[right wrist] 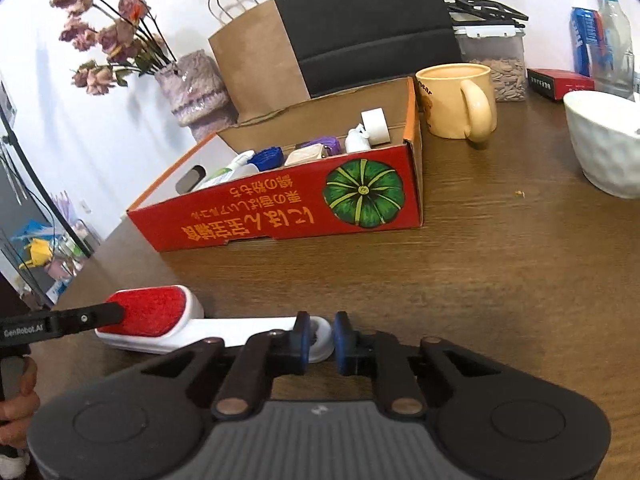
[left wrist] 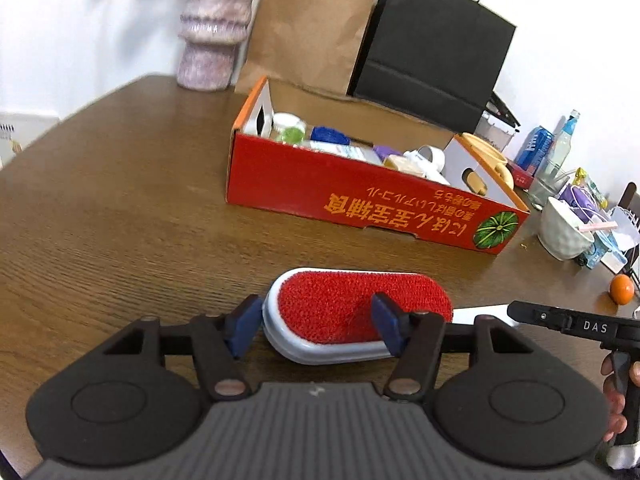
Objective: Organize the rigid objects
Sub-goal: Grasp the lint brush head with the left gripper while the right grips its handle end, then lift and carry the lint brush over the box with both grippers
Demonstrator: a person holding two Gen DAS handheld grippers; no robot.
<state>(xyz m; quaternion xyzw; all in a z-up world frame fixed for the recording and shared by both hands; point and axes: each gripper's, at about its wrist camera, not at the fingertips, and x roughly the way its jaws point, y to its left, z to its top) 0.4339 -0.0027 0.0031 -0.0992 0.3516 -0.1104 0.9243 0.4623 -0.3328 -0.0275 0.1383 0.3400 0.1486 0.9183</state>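
Observation:
A lint brush (left wrist: 352, 304) with a red pad and a white handle lies flat on the wooden table. My left gripper (left wrist: 314, 328) stands part open over the brush's head. One blue pad is beside the head's left end and the other rests over the red nap. My right gripper (right wrist: 322, 340) is shut on the round end of the brush's handle (right wrist: 320, 334), with a blue pad on either side. Behind the brush stands a red cardboard box (left wrist: 360, 196) that holds several small items. The left gripper's finger (right wrist: 80, 320) crosses the red head in the right wrist view.
A yellow mug (right wrist: 456, 100) and a white bowl (right wrist: 604, 140) stand right of the red box (right wrist: 280, 208). A seed container (right wrist: 492, 60), brown and black paper bags (left wrist: 432, 48) and a vase (left wrist: 212, 28) line the back. An orange (left wrist: 622, 289) lies at the right.

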